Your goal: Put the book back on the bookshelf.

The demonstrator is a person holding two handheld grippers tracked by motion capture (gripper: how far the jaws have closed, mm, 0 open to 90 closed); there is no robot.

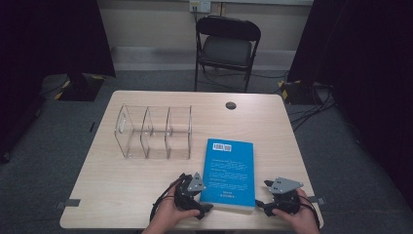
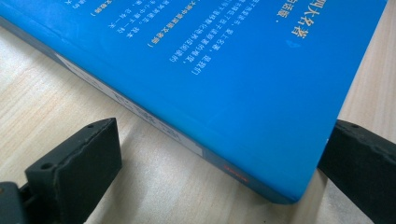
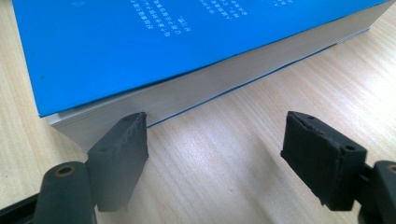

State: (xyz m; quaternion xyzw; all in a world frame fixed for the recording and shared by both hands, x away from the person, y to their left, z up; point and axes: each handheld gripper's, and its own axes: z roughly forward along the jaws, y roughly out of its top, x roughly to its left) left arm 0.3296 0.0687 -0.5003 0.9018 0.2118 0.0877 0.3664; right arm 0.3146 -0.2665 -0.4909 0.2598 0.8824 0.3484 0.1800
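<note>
Pale wooden table (image 1: 122, 195) in a dim room with dark curtains. Nearest, left gripper (image 1: 200, 207) and right gripper (image 1: 265, 207), both held by hands at near edge, both with jaws wide apart and gripping nothing. Between them, blue book (image 1: 228, 168) lying flat, cover up; spine corner between left jaws, page edge just beyond right jaws. Farther, to the left, clear plastic rack (image 1: 153, 131) standing upright. Beyond table, black folding chair (image 1: 226, 46).

the thick blue paperback book (image 2: 243, 84) has a smooth, faintly glossy cover and matt paper page edges. the pale wood-grain table (image 3: 243, 168) looks smooth; the clear rack (image 1: 153, 131) looks like glossy plastic.
</note>
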